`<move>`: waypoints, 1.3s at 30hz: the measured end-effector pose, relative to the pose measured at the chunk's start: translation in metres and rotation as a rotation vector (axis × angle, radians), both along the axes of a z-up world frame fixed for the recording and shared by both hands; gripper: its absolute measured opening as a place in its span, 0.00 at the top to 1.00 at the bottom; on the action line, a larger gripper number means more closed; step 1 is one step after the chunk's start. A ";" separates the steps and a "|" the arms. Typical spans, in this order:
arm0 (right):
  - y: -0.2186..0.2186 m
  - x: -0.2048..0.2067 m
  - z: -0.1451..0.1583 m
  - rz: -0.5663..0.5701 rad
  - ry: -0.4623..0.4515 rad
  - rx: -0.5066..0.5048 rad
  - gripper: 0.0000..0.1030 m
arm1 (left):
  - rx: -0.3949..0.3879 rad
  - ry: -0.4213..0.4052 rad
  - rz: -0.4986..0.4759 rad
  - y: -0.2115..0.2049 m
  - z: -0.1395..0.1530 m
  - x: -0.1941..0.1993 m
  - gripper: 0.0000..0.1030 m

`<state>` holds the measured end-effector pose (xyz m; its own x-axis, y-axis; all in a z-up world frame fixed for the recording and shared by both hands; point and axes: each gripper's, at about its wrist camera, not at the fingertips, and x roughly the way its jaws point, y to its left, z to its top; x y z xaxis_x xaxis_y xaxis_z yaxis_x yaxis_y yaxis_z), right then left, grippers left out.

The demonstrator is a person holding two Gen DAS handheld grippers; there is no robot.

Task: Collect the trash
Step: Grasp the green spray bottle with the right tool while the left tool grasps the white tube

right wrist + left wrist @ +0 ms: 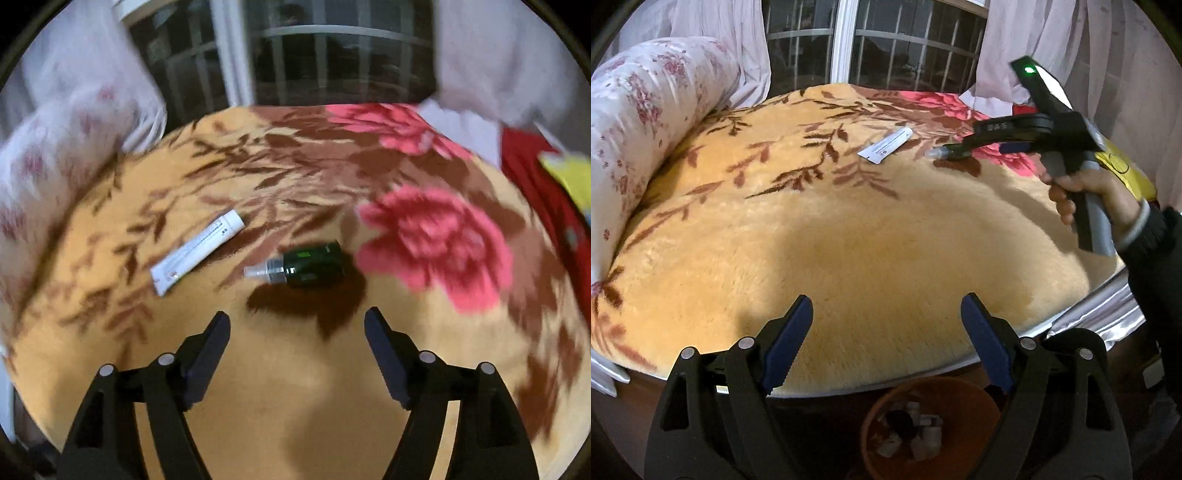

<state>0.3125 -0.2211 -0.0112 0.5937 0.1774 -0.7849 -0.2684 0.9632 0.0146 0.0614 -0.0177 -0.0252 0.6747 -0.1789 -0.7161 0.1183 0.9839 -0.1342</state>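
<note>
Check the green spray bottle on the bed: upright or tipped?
Tipped. The green spray bottle lies on its side on the floral blanket, clear cap pointing left toward the white tube.

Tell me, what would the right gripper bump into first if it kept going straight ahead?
Probably the dark green spray bottle lying on the blanket, just ahead of the open right gripper. Depth is hard to judge.

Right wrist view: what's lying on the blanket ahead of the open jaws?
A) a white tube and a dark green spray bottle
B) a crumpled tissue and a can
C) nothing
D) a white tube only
A: a white tube and a dark green spray bottle lie side by side on the floral blanket, neither between the right gripper fingers.
</note>
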 end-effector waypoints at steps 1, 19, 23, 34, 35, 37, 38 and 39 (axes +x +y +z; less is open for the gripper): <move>0.005 0.005 -0.001 0.037 -0.020 -0.060 0.28 | 0.006 0.000 -0.001 0.000 0.000 0.002 0.22; 0.047 0.065 -0.045 0.704 0.008 -0.491 0.35 | 0.045 0.050 0.051 -0.011 0.002 0.041 0.22; 0.047 0.086 -0.050 0.729 0.108 -0.423 0.39 | 0.051 0.079 0.077 -0.015 -0.002 0.049 0.22; 0.016 0.051 -0.044 0.531 0.171 -0.233 0.67 | 0.112 0.049 0.016 -0.017 0.010 0.096 0.22; 0.007 0.046 -0.042 0.498 0.179 -0.174 0.68 | 0.122 0.047 -0.003 -0.019 0.010 0.108 0.22; -0.006 0.037 -0.040 0.443 0.182 -0.101 0.69 | 0.142 0.047 -0.043 -0.023 0.008 0.129 0.22; -0.011 0.030 -0.039 0.415 0.177 -0.071 0.69 | 0.173 0.044 -0.069 -0.027 0.007 0.146 0.22; -0.015 0.024 -0.038 0.395 0.175 -0.040 0.70 | 0.188 0.038 -0.080 -0.029 0.007 0.155 0.22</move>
